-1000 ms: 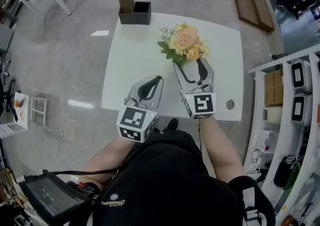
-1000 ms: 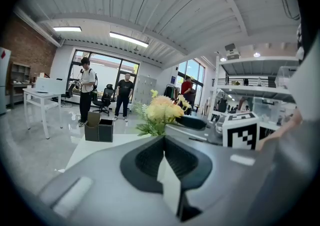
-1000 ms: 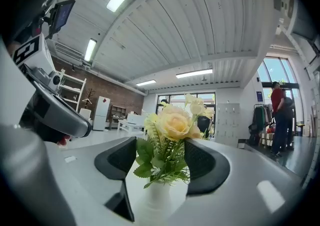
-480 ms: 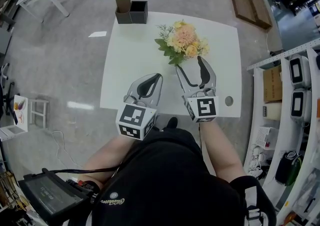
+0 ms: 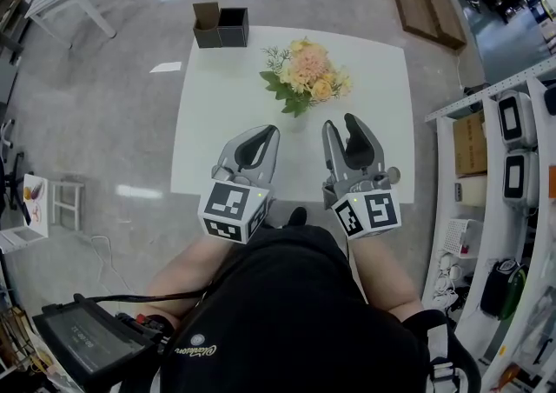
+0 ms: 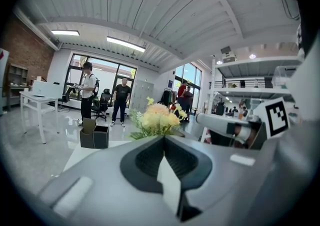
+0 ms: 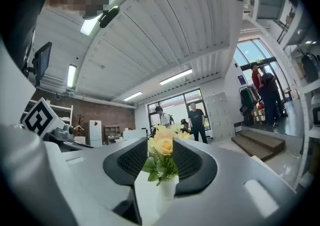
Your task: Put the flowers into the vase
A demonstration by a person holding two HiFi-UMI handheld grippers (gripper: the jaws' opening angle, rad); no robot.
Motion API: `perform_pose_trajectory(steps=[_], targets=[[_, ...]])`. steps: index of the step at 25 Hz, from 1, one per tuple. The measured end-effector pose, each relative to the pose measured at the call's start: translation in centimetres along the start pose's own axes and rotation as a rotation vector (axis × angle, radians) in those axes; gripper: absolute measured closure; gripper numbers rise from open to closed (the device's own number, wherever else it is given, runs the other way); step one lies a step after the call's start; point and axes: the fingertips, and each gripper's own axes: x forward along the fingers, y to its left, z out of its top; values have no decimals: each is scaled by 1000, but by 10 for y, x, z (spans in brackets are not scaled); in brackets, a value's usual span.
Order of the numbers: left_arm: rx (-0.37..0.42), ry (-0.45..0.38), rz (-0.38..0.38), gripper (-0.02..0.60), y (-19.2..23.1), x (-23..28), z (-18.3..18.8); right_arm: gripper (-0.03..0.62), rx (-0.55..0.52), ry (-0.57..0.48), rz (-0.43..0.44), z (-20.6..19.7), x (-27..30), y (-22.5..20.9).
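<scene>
A bunch of yellow and peach flowers (image 5: 304, 74) stands upright in a small white vase (image 7: 165, 193) near the far middle of the white table (image 5: 208, 122). In the head view the blooms hide the vase. My right gripper (image 5: 341, 122) is drawn back from the bunch, on its near right side. Its jaws have just been closing and still stand apart with nothing between them; the flowers (image 7: 164, 147) show through the gap further off. My left gripper (image 5: 265, 132) hovers to the near left of the bunch, its tips together and empty.
A black box and a brown box (image 5: 221, 26) stand at the table's far edge. White shelving with devices (image 5: 512, 165) runs along the right. A wooden platform (image 5: 426, 0) lies on the floor beyond. Several people (image 6: 87, 90) stand far back in the hall.
My right gripper has pulled back from the flowers toward me and to the right, has rolled, and its jaws have narrowed. The left gripper has stayed put.
</scene>
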Motion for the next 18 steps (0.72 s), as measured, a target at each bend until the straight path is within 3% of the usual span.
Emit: perform_pose_trajectory(steps=[7, 18], targets=[[4, -23, 4, 574, -2, 2, 9, 592, -12, 37, -44, 0, -7, 0], [35, -40, 19, 574, -2, 1, 14, 592, -20, 66, -20, -6, 0, 6]])
